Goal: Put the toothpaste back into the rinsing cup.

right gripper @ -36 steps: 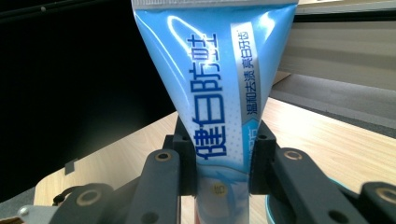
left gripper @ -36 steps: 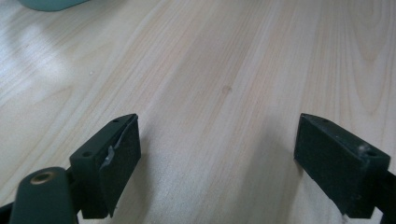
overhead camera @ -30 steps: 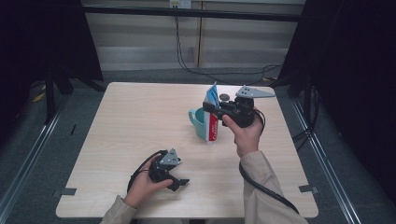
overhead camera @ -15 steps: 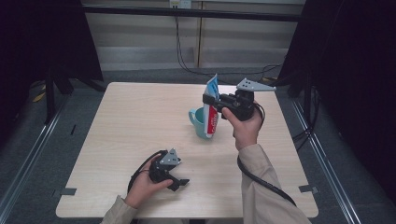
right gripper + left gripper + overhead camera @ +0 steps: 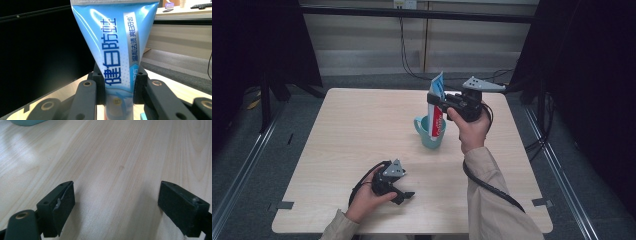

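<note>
In the high view, the right gripper is held above the far middle of the wooden table, its jaws pinching a blue, white and red toothpaste tube that stands upright with its flat crimped end up and its lower end inside a teal mug. The mug stands on the table just in front of the right hand. The left gripper rests near the table's near edge, well apart from the mug, gripped by the left hand, with its jaws spread and nothing between them. In the left gripper view, the two black jaws stand wide apart over bare wood grain, and a sliver of the teal mug shows at the top left corner. In the right gripper view, the jaws press on the tube from both sides low on its body, and blue Chinese lettering runs down its face.
</note>
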